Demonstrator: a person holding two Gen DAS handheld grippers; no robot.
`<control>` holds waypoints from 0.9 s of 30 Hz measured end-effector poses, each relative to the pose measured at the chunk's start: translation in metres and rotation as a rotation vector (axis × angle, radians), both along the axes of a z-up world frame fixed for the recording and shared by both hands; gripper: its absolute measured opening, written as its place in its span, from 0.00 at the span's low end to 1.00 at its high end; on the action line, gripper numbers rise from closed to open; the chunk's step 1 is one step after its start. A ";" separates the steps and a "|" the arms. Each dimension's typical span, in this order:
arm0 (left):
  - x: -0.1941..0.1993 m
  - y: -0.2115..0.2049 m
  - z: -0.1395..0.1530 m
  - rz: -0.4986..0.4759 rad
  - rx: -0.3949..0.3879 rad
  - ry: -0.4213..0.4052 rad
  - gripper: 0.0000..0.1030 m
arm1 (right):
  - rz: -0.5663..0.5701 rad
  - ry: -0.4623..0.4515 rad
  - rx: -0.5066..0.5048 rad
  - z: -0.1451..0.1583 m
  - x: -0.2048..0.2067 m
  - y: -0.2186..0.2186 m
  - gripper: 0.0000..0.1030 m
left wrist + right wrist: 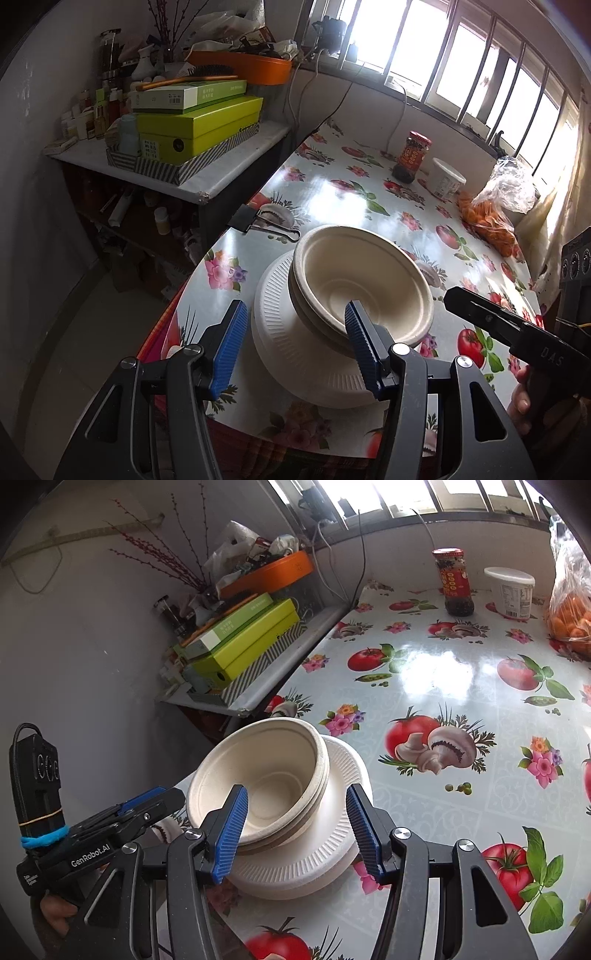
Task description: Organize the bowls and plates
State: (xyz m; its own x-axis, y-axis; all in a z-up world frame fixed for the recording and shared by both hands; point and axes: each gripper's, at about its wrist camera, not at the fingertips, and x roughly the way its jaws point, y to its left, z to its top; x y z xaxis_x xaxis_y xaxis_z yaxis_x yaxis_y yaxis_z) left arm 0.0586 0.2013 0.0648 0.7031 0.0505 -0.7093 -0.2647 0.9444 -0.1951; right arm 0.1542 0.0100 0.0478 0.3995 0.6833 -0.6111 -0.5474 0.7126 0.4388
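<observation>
Left wrist view: both claws, left claw (295,345) and right claw (295,829), gape empty just short of the nested bowls (360,284) atop plates (295,369) on the tabletop (369,199); withdraw gently, leaving the stack centred.

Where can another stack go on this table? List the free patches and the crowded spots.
Free: the wide middle of the table, between the bowls stacked on plates and the jar and tub at the back. Crowded: the back right by the bag of oranges, and the near left edge, where the stack and a binder clip sit.
</observation>
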 end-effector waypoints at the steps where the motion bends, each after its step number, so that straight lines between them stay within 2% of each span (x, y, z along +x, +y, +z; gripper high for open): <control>1: -0.005 -0.003 0.000 0.008 0.019 -0.006 0.54 | 0.001 -0.011 0.000 0.000 -0.004 -0.002 0.54; 9: -0.042 -0.027 -0.011 0.022 0.104 -0.032 0.54 | -0.004 -0.091 -0.065 -0.009 -0.039 -0.018 0.58; 14: -0.055 -0.036 -0.023 0.029 0.095 -0.030 0.54 | -0.002 -0.142 -0.121 -0.015 -0.061 -0.020 0.60; 18: -0.064 -0.048 -0.033 0.033 0.124 -0.037 0.54 | -0.028 -0.161 -0.140 -0.018 -0.072 -0.025 0.62; 22: -0.072 -0.061 -0.043 0.032 0.137 -0.043 0.54 | -0.061 -0.225 -0.184 -0.021 -0.087 -0.028 0.63; 24: -0.075 -0.067 -0.049 0.028 0.149 -0.036 0.54 | -0.066 -0.236 -0.198 -0.025 -0.092 -0.029 0.69; 27: -0.077 -0.070 -0.058 0.030 0.143 -0.026 0.54 | -0.074 -0.229 -0.220 -0.032 -0.097 -0.030 0.70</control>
